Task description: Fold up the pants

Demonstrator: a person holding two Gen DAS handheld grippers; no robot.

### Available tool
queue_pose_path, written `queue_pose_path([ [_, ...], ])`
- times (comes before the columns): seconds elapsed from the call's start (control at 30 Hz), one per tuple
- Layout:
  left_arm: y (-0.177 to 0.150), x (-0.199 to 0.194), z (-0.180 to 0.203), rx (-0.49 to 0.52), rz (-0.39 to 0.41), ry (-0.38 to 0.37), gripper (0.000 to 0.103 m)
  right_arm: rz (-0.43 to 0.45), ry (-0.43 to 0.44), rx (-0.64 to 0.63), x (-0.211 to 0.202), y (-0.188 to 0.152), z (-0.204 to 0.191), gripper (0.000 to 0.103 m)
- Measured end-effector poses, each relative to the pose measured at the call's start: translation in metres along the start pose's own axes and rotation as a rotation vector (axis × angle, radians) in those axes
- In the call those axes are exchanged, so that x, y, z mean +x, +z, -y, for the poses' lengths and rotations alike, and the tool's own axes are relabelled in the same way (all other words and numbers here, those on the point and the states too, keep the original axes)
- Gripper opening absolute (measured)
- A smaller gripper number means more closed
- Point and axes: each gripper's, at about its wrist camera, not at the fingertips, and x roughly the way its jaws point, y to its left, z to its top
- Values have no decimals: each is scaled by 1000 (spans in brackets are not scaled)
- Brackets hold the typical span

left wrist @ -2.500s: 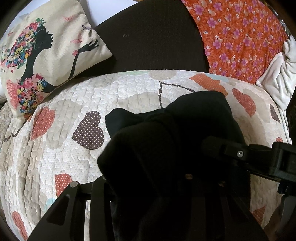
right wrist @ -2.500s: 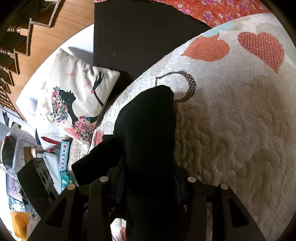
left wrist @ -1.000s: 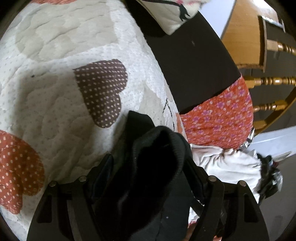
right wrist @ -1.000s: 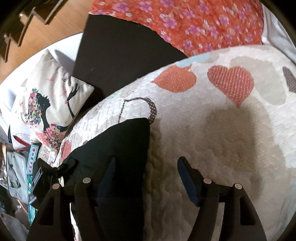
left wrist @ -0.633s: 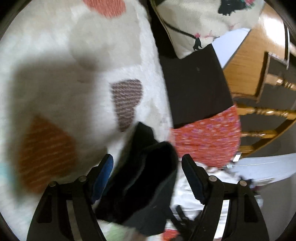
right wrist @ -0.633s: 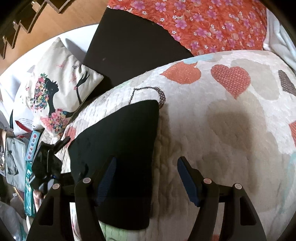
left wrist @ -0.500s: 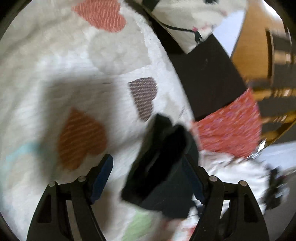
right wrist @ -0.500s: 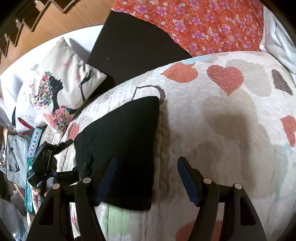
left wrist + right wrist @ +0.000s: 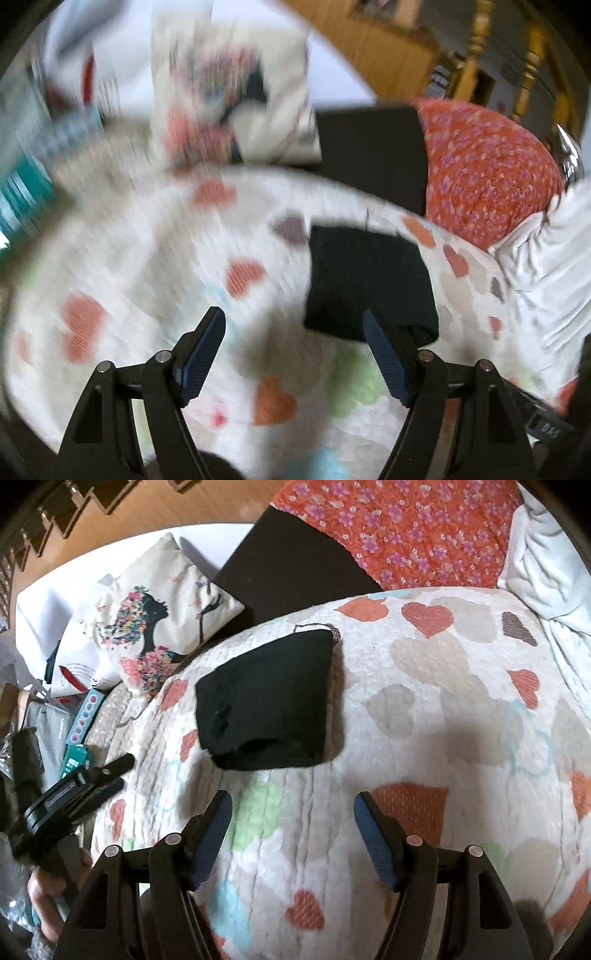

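The black pants (image 9: 267,701) lie folded into a compact bundle on the heart-patterned quilt (image 9: 424,709); they also show in the blurred left wrist view (image 9: 369,280). My right gripper (image 9: 291,805) is open and empty, held above the quilt, nearer than the bundle. My left gripper (image 9: 293,321) is open and empty, nearer than the bundle and to its left. The left gripper also appears from outside at the left edge of the right wrist view (image 9: 74,797), apart from the pants.
A printed cushion (image 9: 159,613) and a dark flat panel (image 9: 291,572) lie beyond the quilt. An orange floral cloth (image 9: 406,528) and white fabric (image 9: 543,554) sit at the far right. Boxes and clutter (image 9: 77,738) lie along the left side.
Both grippers opened and let go of the pants, then pulled back. The pants now lie folded on the quilt. The left view swung quickly and is blurred.
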Motion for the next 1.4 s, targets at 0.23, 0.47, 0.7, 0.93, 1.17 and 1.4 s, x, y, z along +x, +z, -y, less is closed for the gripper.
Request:
queue_pose_path([
  [0.23, 3, -115, 26, 100, 405, 137, 103, 76, -1, -58, -39, -12, -29, 74],
  [0.47, 6, -146, 36, 63, 401, 159, 103, 107, 10, -95, -59, -23, -53, 75],
  [0.7, -1, -137, 40, 38, 224, 185, 103, 101, 1, -118, -64, -38, -59, 77],
  [0.93, -11, -128, 46, 68, 157, 169, 103, 116, -14, -170, -66, -44, -71, 81],
  [1.17, -17, -118, 51, 86, 96, 148, 103, 114, -22, -198, -63, -47, -76, 81],
  [1.4, -20, -112, 52, 89, 68, 140, 103, 106, -24, -200, -62, -48, -75, 81],
])
